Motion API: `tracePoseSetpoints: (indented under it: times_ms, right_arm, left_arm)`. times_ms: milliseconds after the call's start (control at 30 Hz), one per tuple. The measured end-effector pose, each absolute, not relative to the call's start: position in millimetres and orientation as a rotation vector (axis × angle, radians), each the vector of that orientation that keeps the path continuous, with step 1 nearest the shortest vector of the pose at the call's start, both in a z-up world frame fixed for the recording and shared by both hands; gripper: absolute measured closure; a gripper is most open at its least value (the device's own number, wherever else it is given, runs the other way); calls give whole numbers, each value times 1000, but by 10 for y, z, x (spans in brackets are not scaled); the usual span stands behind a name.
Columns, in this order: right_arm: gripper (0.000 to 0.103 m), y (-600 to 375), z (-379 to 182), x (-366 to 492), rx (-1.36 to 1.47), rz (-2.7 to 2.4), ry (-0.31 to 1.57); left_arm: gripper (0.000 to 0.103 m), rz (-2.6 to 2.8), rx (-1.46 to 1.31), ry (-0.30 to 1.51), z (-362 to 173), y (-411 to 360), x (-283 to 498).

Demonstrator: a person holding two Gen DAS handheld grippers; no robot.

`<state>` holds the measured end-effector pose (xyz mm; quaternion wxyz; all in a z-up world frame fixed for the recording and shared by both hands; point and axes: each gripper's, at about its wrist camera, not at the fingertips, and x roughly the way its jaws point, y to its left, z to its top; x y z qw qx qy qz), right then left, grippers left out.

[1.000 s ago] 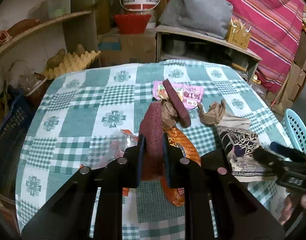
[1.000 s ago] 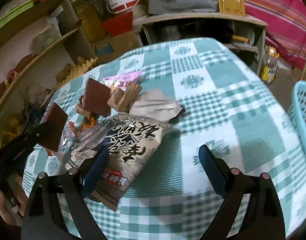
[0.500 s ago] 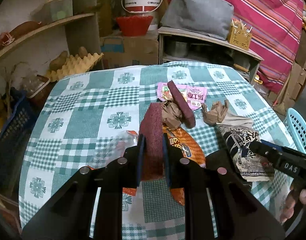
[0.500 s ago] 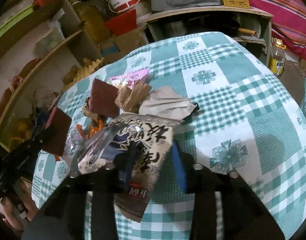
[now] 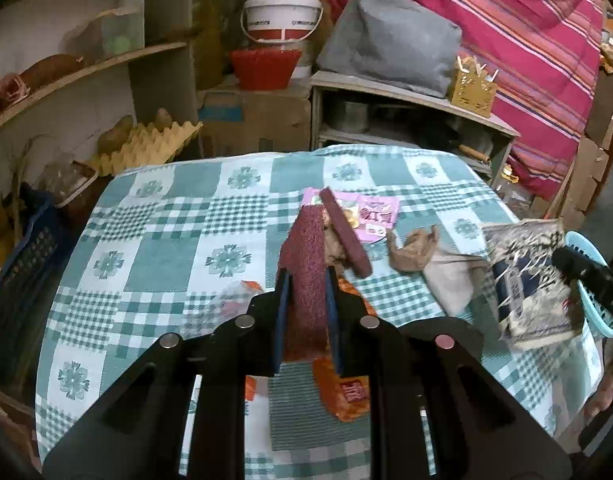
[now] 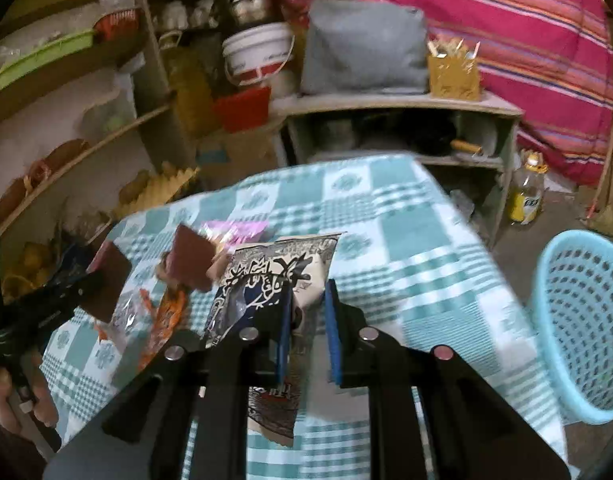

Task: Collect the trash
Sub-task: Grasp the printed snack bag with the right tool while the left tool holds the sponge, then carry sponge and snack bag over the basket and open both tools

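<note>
Maroon scouring pad (image 5: 304,276) stands upright between my left gripper (image 5: 306,308) pads, pinched edge-on above the green-and-white checked tablecloth (image 5: 166,248). Just past it a second maroon pad (image 5: 345,236) lies tilted across a crumpled brown paper (image 5: 334,246), with a pink wrapper (image 5: 376,212) flat on the cloth behind both. An orange snack packet (image 5: 346,392) lies under my left fingers, partly hidden by them. To the right of that sits another crumpled brown paper wad (image 5: 412,250), touching a grey paper piece (image 5: 450,276).

Further right, my right gripper (image 6: 308,320) has just been closing, and its jaws now pinch the black-and-white printed snack bag (image 6: 274,280); the bag hangs lifted off the tablecloth, its lower end dangling below the fingers. From the left wrist view the same bag shows at the table's right edge, held up by the dark gripper body, with the blur of motion on it.

At the far right, beside the table and lower than its top, stands the light blue perforated basket (image 6: 582,320), its mouth facing up and toward me. I cannot tell what it holds. A yellow-labelled bottle (image 6: 526,192) stands on the floor beyond it.
</note>
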<state>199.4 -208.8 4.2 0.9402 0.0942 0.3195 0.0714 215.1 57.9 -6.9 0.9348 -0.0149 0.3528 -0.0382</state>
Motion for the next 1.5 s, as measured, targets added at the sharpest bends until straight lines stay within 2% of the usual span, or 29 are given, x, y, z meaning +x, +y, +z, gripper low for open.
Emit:
tracePoseSetpoints:
  times_ms: [600,900,1200,1500]
  right_arm:
    - [87,-3597,190,1712,261,-133,574]
    - [87,-4215,244,1475,261,-271,529]
    - [87,-4713,247,1230,240,-359,512]
    - [87,-5031,169,1101,268,-394,515]
  left_arm:
    - [87,-182,-12,650,192,-197,2059]
    - [87,-301,16,601,376,-938,2009]
    - [87,-418,51,601,335,-1690,2025]
    - [87,-588,94,618,173,-2768,1985]
